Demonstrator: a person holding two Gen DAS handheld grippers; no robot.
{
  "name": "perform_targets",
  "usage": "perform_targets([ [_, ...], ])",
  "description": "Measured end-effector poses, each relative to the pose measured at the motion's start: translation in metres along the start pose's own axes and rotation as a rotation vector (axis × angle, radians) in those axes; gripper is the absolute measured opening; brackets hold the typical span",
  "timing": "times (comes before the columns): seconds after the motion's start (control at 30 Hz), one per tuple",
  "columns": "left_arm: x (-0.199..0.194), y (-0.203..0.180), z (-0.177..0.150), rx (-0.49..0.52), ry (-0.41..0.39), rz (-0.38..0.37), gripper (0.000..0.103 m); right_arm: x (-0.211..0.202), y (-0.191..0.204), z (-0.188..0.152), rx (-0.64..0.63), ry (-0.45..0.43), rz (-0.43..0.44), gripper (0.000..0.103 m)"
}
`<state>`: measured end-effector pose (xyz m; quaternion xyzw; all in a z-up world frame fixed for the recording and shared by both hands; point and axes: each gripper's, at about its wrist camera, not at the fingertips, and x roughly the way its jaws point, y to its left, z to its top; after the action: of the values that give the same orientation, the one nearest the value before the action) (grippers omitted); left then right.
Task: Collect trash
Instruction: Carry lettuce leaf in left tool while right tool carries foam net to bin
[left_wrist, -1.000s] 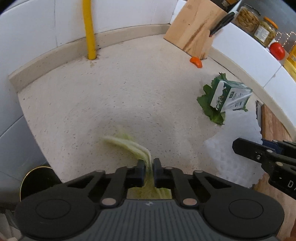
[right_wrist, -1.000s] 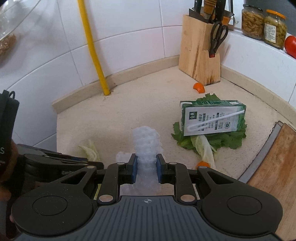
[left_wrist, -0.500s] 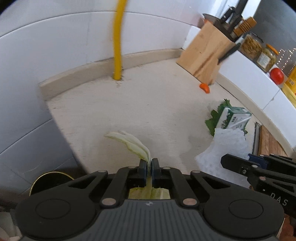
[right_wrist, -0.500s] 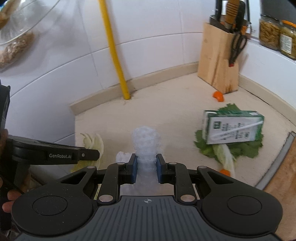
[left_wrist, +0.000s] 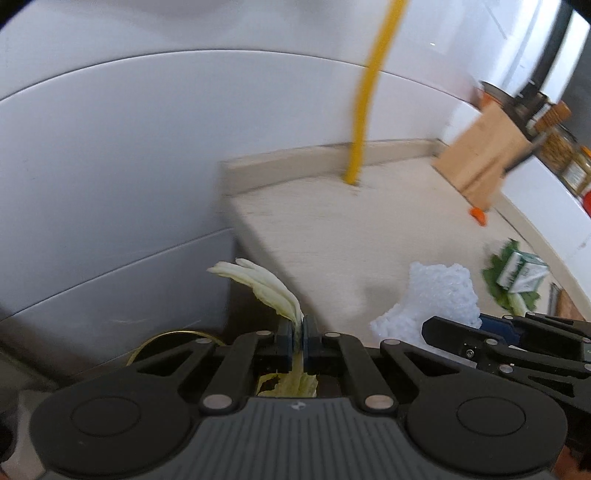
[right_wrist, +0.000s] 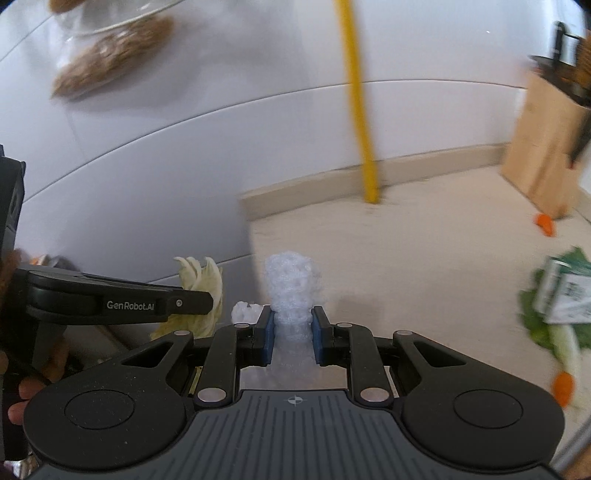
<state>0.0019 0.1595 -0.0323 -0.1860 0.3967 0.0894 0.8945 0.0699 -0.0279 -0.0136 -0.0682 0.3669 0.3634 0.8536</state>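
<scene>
The left gripper (left_wrist: 299, 334) has its jaws clenched on a pale cabbage leaf (left_wrist: 266, 286), holding it in the air just off the left edge of the tabletop (left_wrist: 354, 236). Beside it, the right gripper (right_wrist: 293, 334) grasps a wad of white foam netting (right_wrist: 291, 291) between its jaws, above the tabletop's edge. Farther right a green carton (right_wrist: 565, 295) lies on lettuce leaves (right_wrist: 535, 321), with a carrot piece (right_wrist: 563, 387) near them.

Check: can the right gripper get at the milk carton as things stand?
Probably not yet. The right gripper is shut on white foam netting, so its jaws are occupied. The milk carton itself lies unobstructed on lettuce.
</scene>
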Motion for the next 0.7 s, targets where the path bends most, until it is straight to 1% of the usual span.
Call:
perform_targets([
  [0.17, -0.004, 0.034, -0.007, -0.037, 0.000, 0.055, 0.001, 0.023, 0.030, 0.002, -0.037, 0.029, 0.056, 0.026],
  [0.27, 0.001, 0.053, -0.011, -0.061, 0.020, 0.085, 0.002, 0.040, 0.045, 0.002, -0.047, 0.053, 0.078, 0.026],
  [0.5, 0.027, 0.088, -0.018, -0.104, 0.077, 0.139, 0.002, 0.087, 0.071, -0.001, -0.071, 0.136, 0.119, 0.026],
  [0.7, 0.056, 0.113, -0.018, -0.136, 0.129, 0.166, 0.002, 0.135, 0.083, -0.002, -0.079, 0.210, 0.126, 0.027],
])
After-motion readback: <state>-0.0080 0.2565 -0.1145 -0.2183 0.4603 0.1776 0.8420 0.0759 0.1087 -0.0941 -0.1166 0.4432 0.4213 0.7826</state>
